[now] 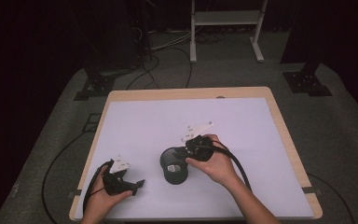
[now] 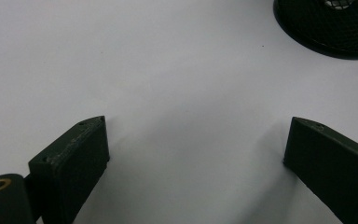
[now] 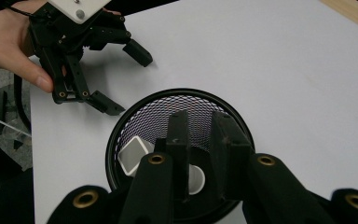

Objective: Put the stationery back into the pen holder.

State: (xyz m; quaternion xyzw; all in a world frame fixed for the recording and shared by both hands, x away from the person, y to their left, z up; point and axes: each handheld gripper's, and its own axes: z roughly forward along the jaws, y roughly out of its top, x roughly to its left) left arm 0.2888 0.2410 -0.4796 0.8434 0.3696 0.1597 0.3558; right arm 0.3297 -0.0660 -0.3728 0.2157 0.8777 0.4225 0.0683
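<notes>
Your black mesh cup (image 1: 173, 167) stood upright on the white sheet (image 1: 242, 126), a little in front of the table's middle, its long axis vertical and its round mouth facing straight up. You held the right gripper (image 1: 182, 153) over its far rim, jaws dipped into the mouth. In the right gripper view those two jaws stood nearly together with only a thin slot between them, and I could not see anything pinched there. The left gripper (image 1: 139, 185) rested low on the sheet near the front left corner, well apart from the cup, jaws spread wide over bare paper.

The right gripper view looked down into the cup (image 3: 179, 154) and showed a white square-topped piece (image 3: 134, 156) lying against the inner wall, plus a second white shape (image 3: 196, 179) half masked by the jaws. From the high view you only got a pale blur inside the cup. That same view caught your left gripper (image 3: 121, 77) and the left hand (image 3: 9, 37) gripping it.

The left gripper view cut the cup (image 2: 328, 25) off at the top right corner, showing just a curve of base and mesh. What the white pieces were I could not make out.
</notes>
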